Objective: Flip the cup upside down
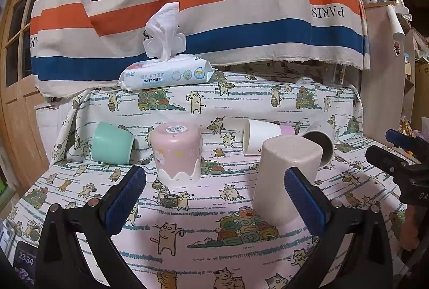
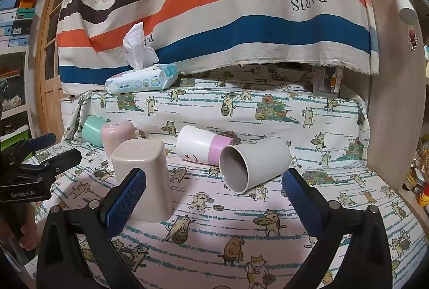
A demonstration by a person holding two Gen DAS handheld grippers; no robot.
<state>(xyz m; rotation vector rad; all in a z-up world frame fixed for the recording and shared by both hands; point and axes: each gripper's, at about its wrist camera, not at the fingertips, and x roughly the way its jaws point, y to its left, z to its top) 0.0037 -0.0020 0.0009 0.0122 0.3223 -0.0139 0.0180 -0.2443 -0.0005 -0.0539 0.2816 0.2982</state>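
Right now both of my grippers hang wide apart over the cat-print cloth (image 2: 214, 230), and neither has hold of anything. My left gripper (image 1: 214, 197) has its blue-padded jaws spread, with bare cloth between them; the beige cup (image 1: 288, 176) stands mouth-down just behind the right-hand pad, and I cannot tell whether that pad touches it. My right gripper (image 2: 213, 195) is equally open. In its view the same beige cup (image 2: 143, 176) sits upside down just behind the left pad, and the grey cup (image 2: 253, 164) lies on its side between my pads but farther off, its open mouth turned toward me.

Behind the grey cup lies a white cup with a pink band (image 2: 203, 145), also on its side, the two close together. Further left a pink cup (image 1: 177, 152) stands inverted, a label on its upturned base, and beside it a mint-green cup (image 1: 112, 144) lies tipped against the raised step of the cloth. Up on that step rests a pack of baby wipes (image 1: 166, 74) with one wipe pulled up out of the lid. A striped cloth (image 1: 201, 7) hangs behind everything.
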